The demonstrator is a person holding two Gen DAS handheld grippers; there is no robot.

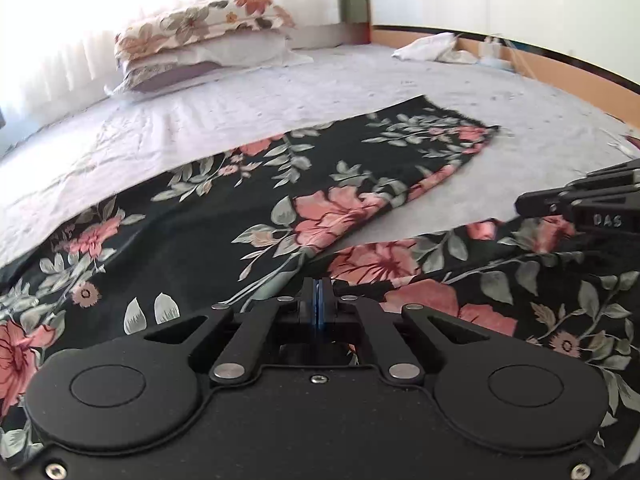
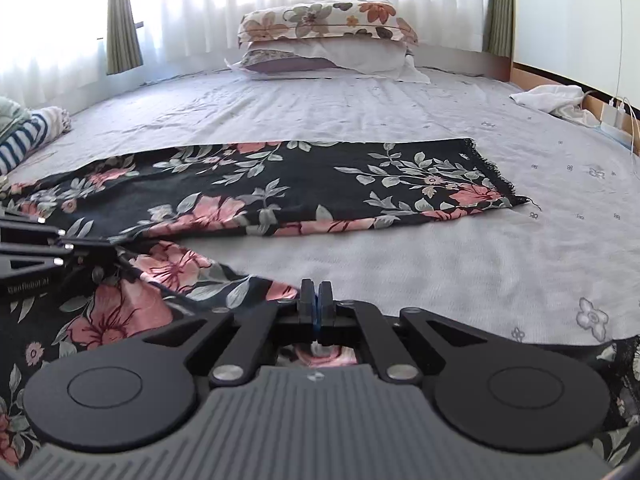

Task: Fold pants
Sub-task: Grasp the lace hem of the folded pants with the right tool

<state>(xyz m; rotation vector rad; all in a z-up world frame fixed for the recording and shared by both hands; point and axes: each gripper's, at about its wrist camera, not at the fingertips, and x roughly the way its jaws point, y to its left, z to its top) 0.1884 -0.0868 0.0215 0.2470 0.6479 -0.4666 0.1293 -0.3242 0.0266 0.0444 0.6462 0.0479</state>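
Note:
Black pants (image 1: pixel 208 216) with pink flowers and grey leaves lie on the bed; one leg stretches flat across the sheet (image 2: pixel 304 188), the other leg runs under both grippers (image 2: pixel 120 308). My left gripper (image 1: pixel 319 292) has its jaws pressed together over the near leg's fabric, with the cloth edge at its tips. My right gripper (image 2: pixel 317 296) also has its jaws together at the near leg's upper edge; whether cloth sits between either pair of pads is hidden. Each gripper shows in the other's view, the right one (image 1: pixel 580 208) and the left one (image 2: pixel 36 252).
The bed has a pale grey sheet (image 2: pixel 440 256). Stacked pillows (image 2: pixel 324 36) lie at the far end by curtained windows. A white cloth (image 2: pixel 552 98) and a charger lie at the right edge by a wooden rail. Folded striped clothes (image 2: pixel 28 136) sit at the left.

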